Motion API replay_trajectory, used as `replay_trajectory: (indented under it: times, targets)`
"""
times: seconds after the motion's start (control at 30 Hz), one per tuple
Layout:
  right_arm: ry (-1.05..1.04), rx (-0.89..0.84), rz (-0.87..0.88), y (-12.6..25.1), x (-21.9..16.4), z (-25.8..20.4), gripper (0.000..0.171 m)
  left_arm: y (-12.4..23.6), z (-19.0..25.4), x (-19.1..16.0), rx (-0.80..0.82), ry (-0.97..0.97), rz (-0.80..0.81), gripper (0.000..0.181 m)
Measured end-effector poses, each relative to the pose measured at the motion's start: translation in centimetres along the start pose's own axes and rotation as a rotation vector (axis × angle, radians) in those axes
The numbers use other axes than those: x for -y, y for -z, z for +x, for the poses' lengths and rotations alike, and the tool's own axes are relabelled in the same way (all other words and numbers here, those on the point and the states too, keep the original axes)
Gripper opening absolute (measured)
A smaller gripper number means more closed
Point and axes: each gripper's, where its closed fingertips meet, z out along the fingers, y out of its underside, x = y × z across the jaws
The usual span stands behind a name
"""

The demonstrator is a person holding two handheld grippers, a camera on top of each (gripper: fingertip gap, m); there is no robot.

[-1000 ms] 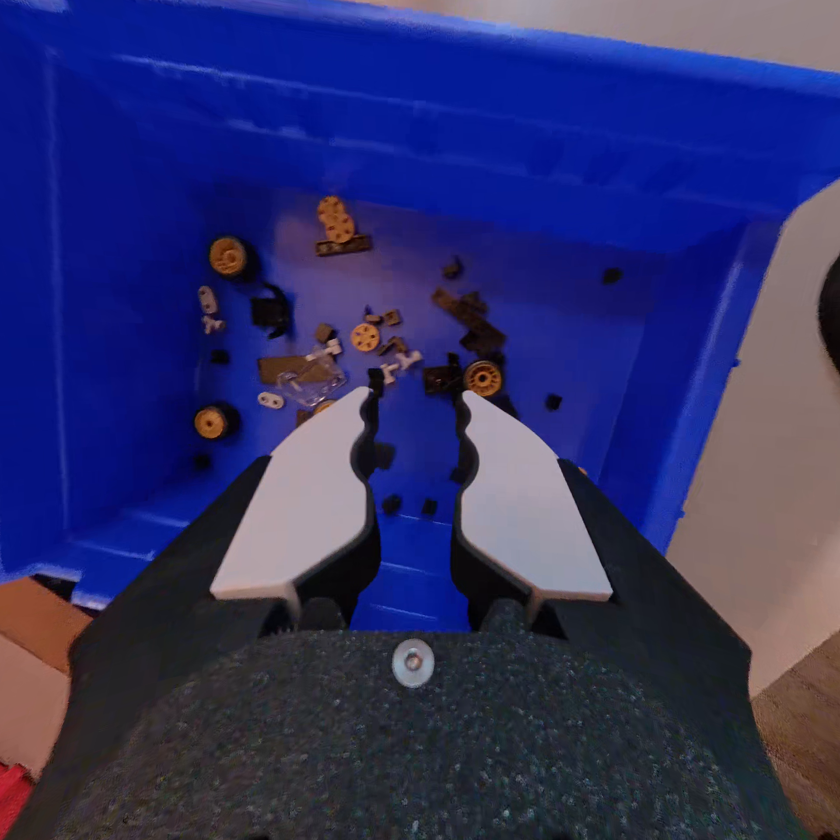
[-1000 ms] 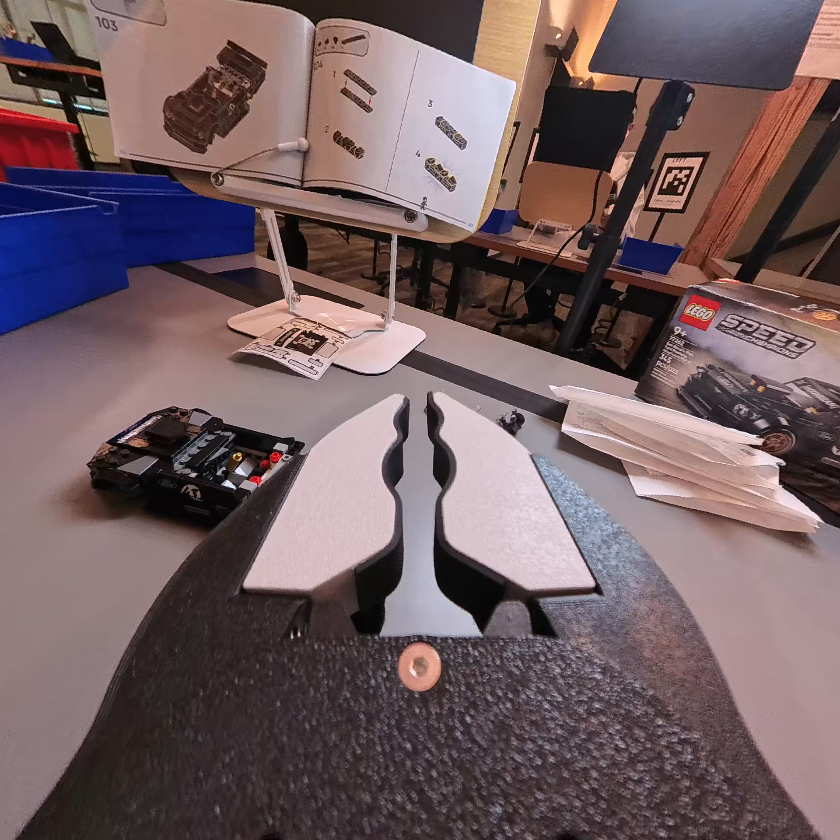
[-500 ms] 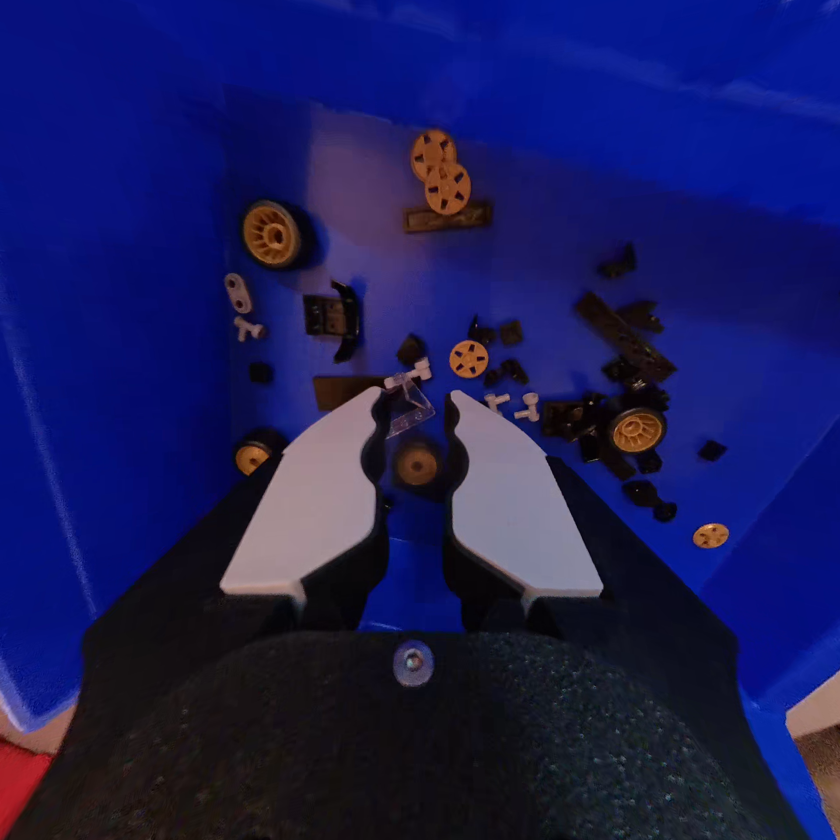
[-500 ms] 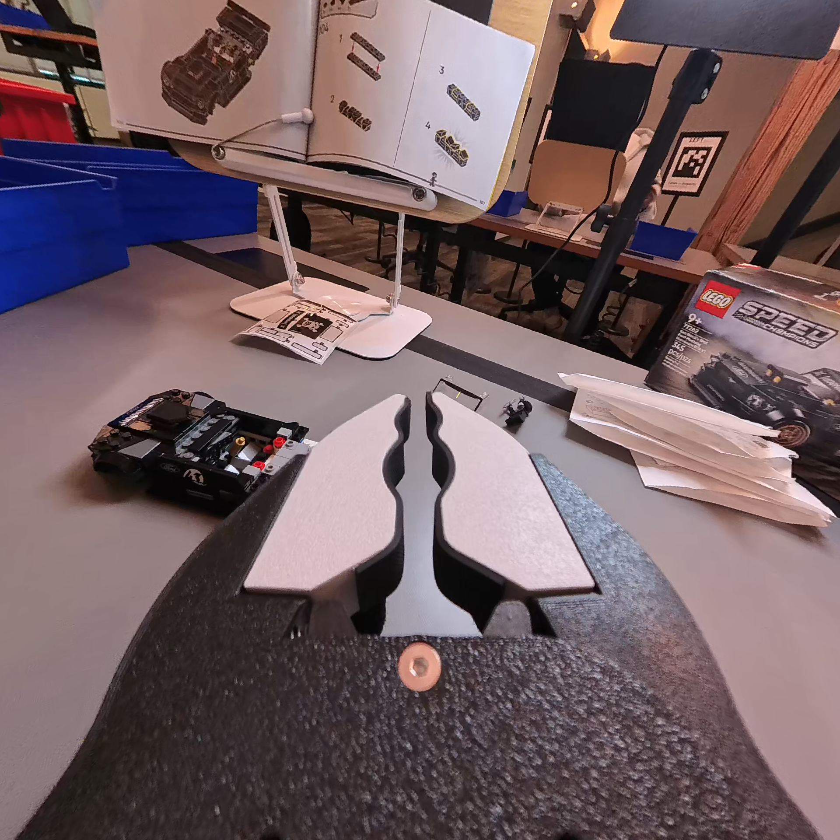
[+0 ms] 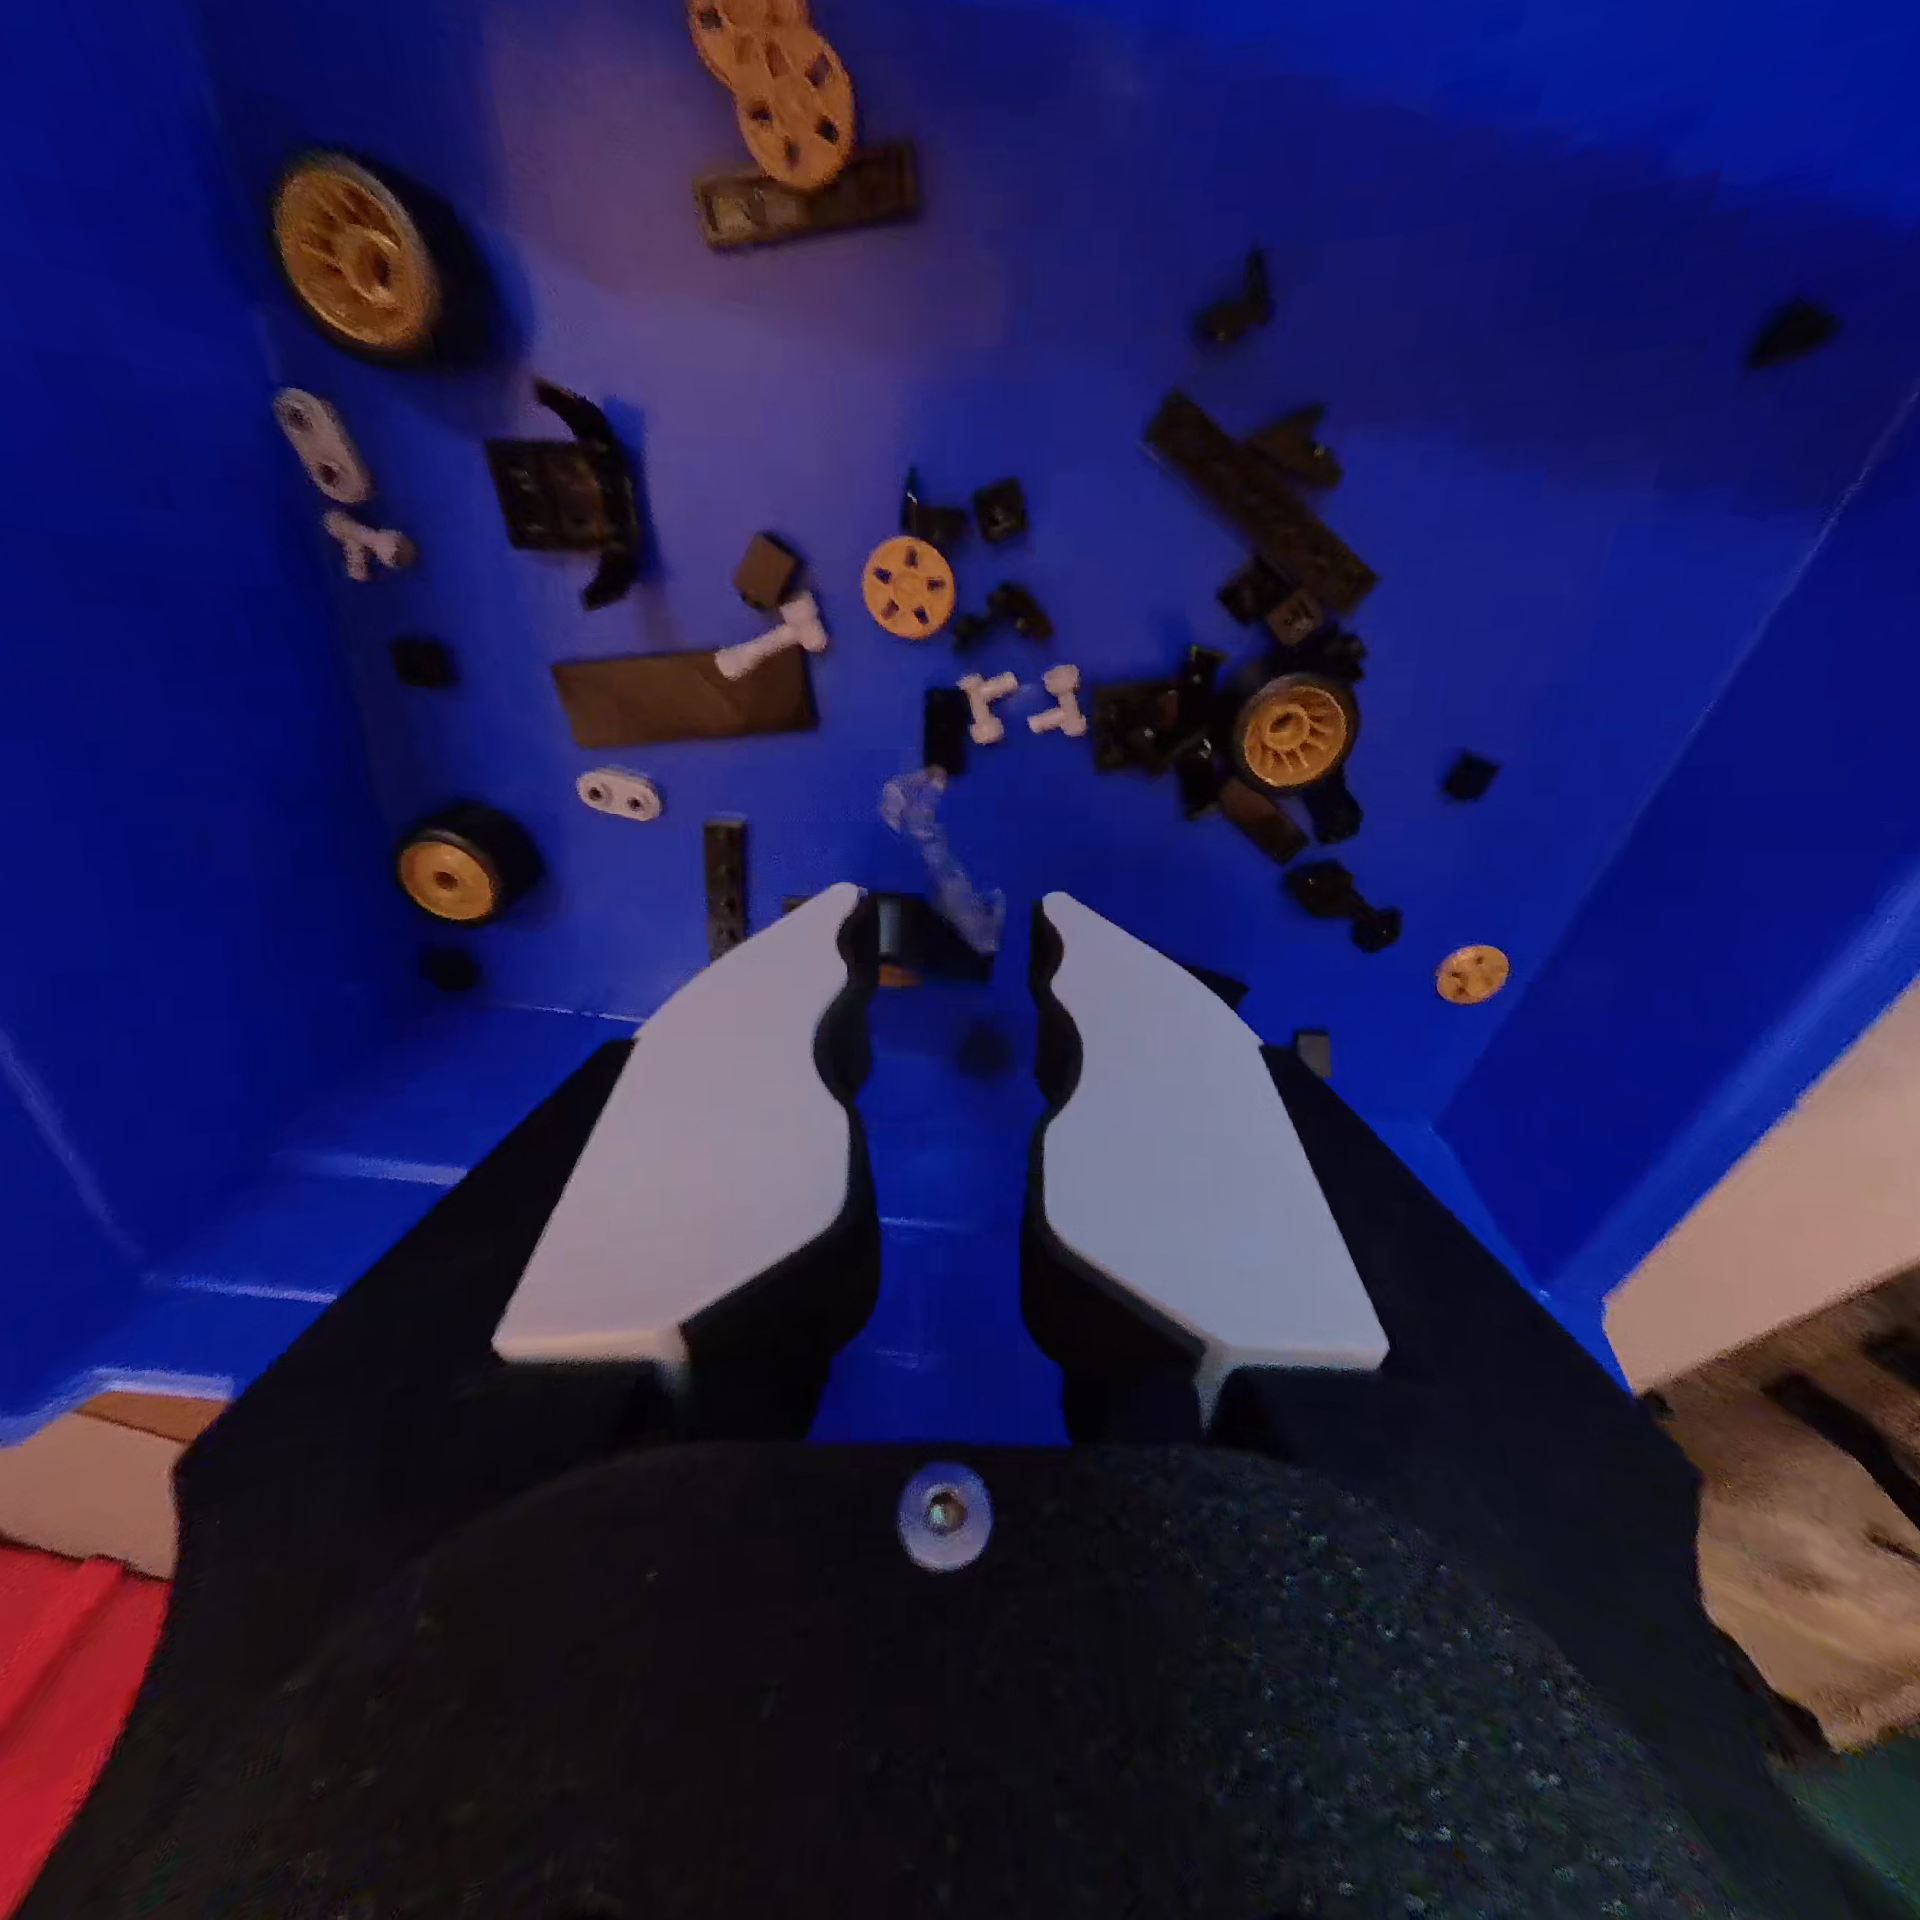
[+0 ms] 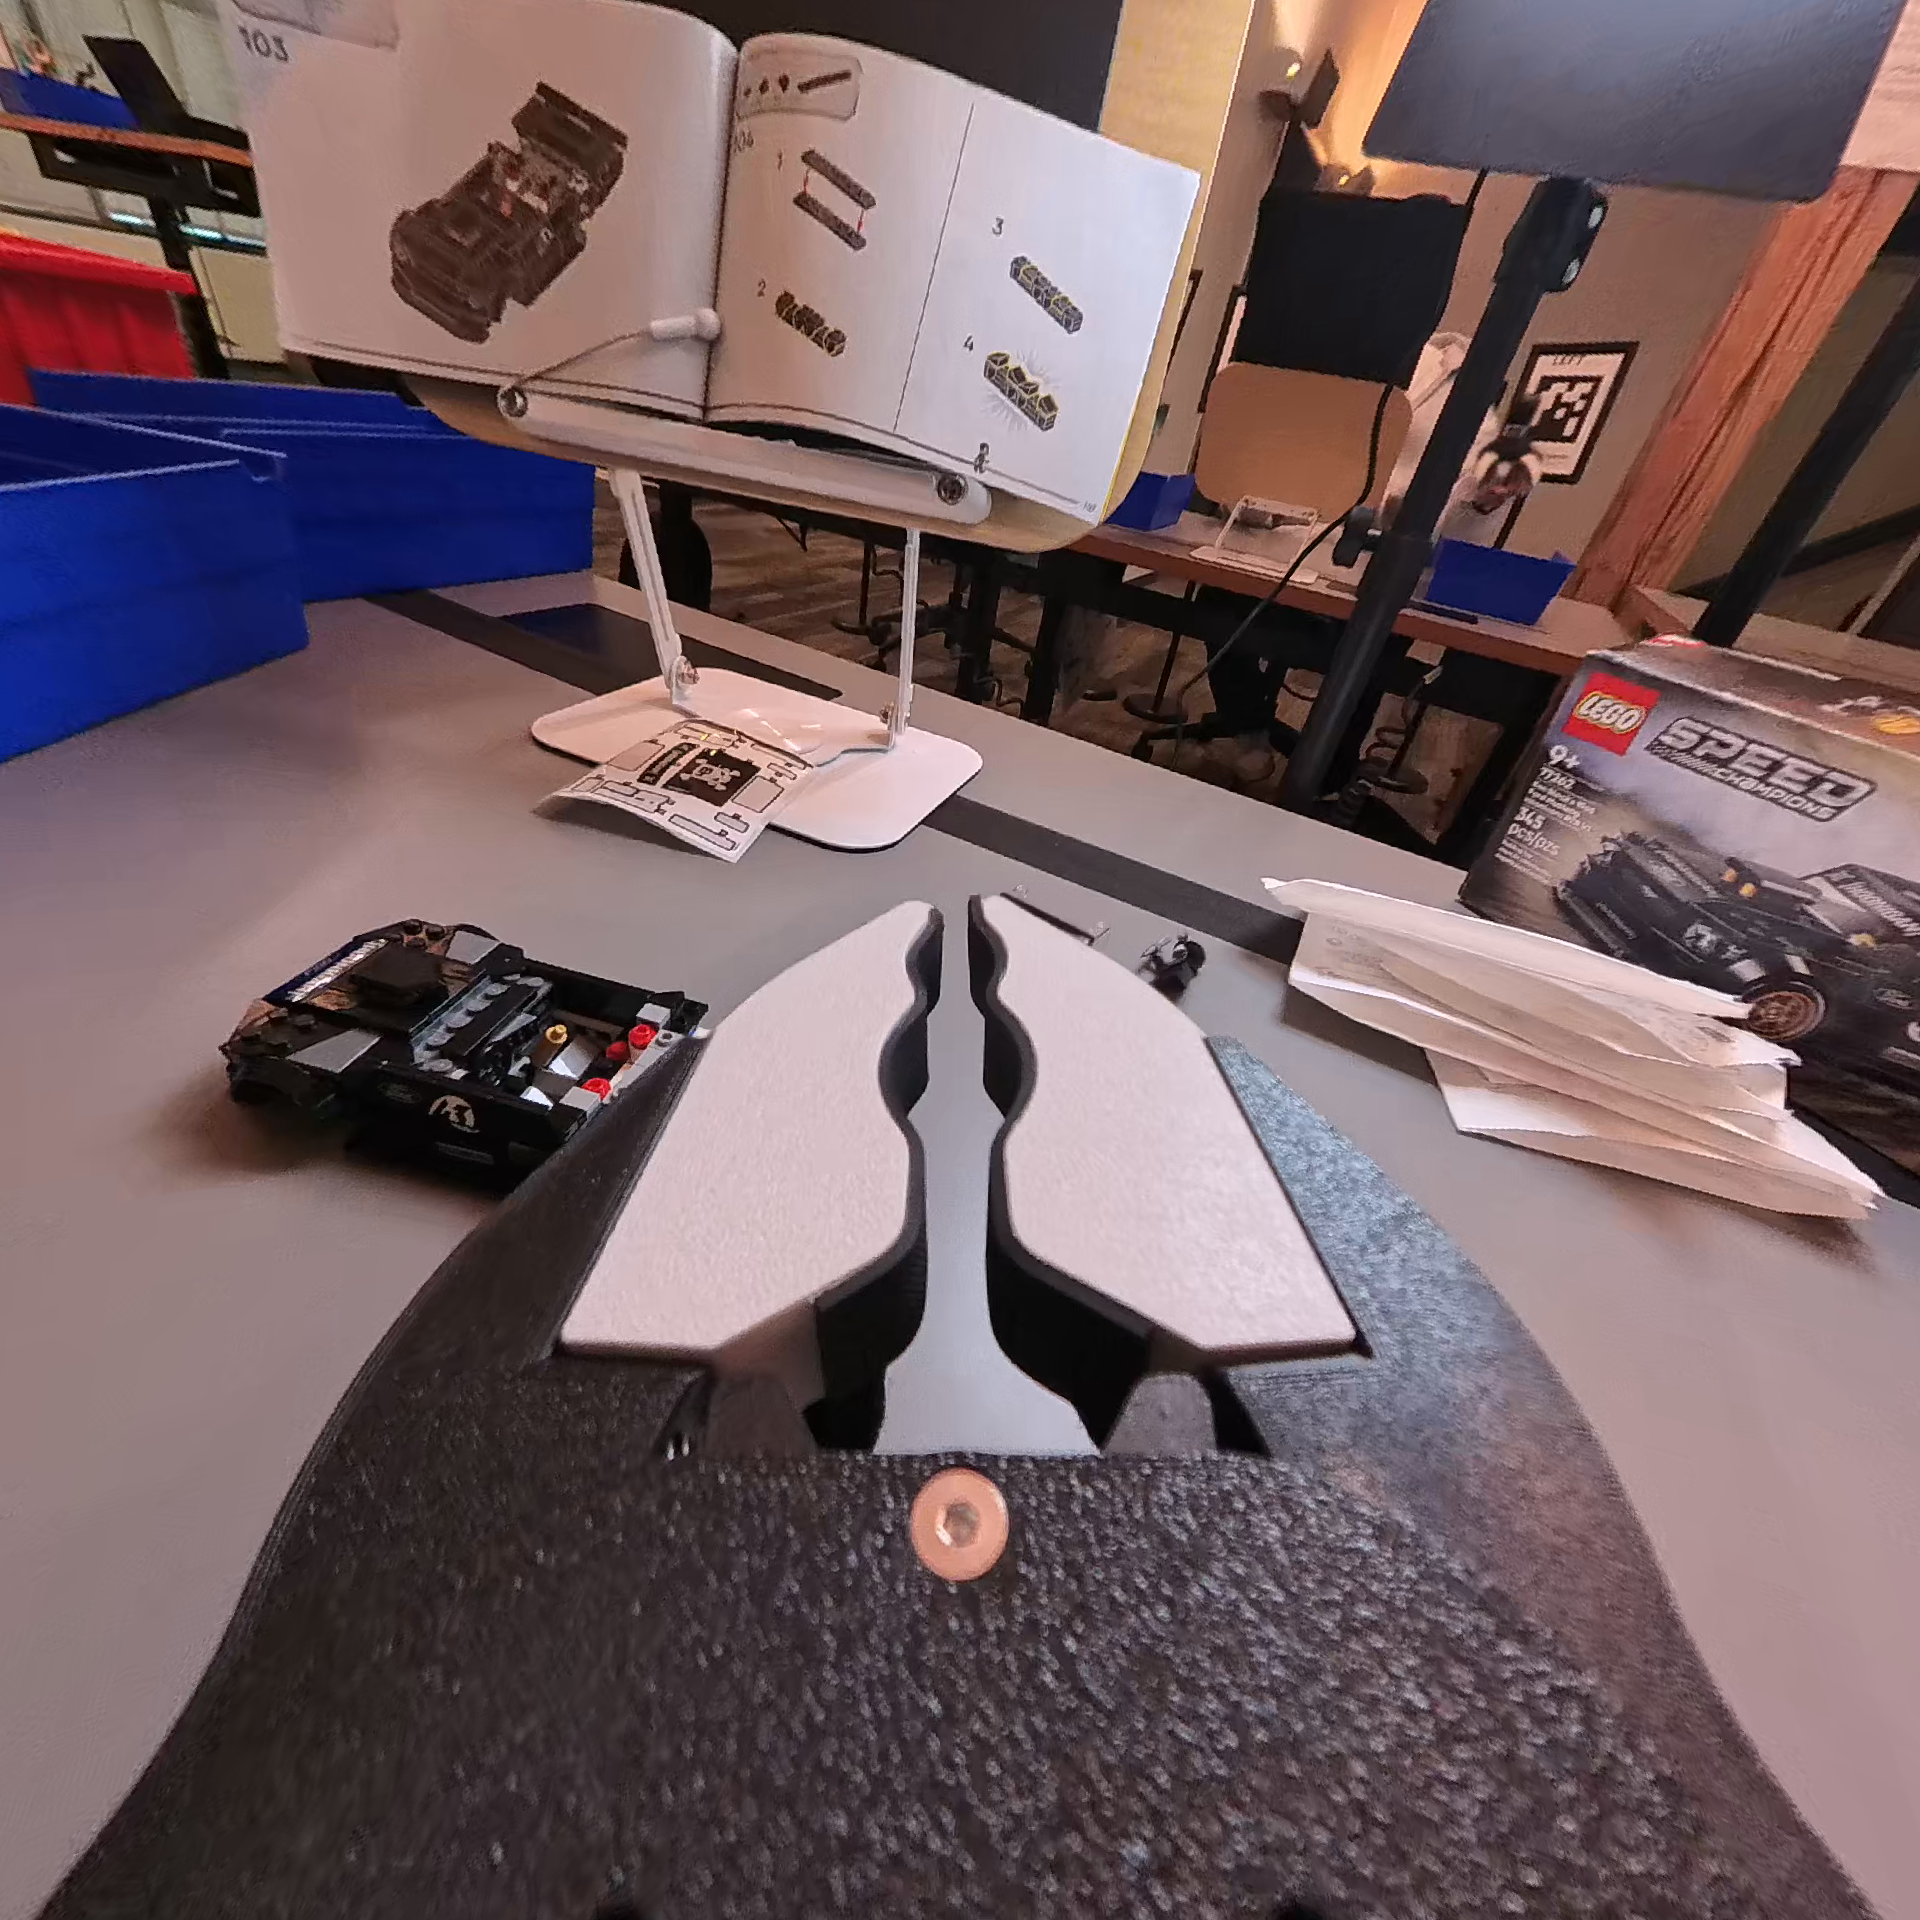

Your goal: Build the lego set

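Left tool (image 5: 945, 914): inside the deep blue plastic bin (image 5: 1558, 260), jaws parted, gripping nothing.

Clear transparent plastic piece (image 5: 940, 868): blurred, just beyond the tips at 12 o'clock. Whether it rests on the bin floor cannot be told. Judged very light, stiff and slick; best pinched across its flat faces, not its edges, or it may squirt out.

Loose parts on bin floor: gold-hubbed black-tyred wheel (image 5: 369, 260) at 10 o'clock; smaller gold wheel (image 5: 454, 868) at 9 o'clock; flat gold spoked disc (image 5: 907, 585) at 12 o'clock; long black studded plate (image 5: 1257, 504) at 1 o'clock; pale grey connector pins (image 5: 774, 644) near centre. All small, light, rigid; they scatter easily if nudged.

Right tool (image 6: 956, 914): above the grey tabletop (image 6: 208, 831), jaws nearly together, nothing between them.

Partly built black brick car (image 6: 457, 1034): on the tabletop at 10 o'clock of the right tool. Hold by its long sides.

Open instruction booklet on white stand (image 6: 727, 239): 12 o'clock.

Printed cardboard set box (image 6: 1745, 821): 2 o'clock, white paper bags (image 6: 1558, 1049) before it.
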Motion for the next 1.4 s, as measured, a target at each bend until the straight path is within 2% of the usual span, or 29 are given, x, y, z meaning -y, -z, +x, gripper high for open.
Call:
replay_trajectory:
  times: [0.17,0.63,1.03,1.17,1.27,1.4]
  targets:
    - [0.017,-0.050,0.034,0.6,0.8,0.8,0.005,-0.2,-2.6,2.7,0.122,-0.009,0.131,0.023]
    - [-0.035,-0.312,0.028,3.3,0.6,6.0,0.029,-2.7,-2.9,4.1,0.071,-0.021,0.069,0.030]
    - [-0.076,-0.311,0.024,4.0,0.1,6.4,0.029,-3.0,-2.7,4.2,0.067,-0.031,0.047,0.023]
    - [-0.081,-0.304,0.031,4.1,0.3,6.4,0.029,-1.2,-2.8,3.9,0.133,-0.032,0.071,0.023]
    - [-0.084,-0.297,0.039,4.2,0.4,6.3,0.029,1.8,-3.3,3.7,0.242,-0.019,0.129,0.022]
    - [-0.090,-0.274,0.052,4.3,0.7,5.9,0.029,6.9,-3.9,4.3,0.433,0.075,0.314,0.022]
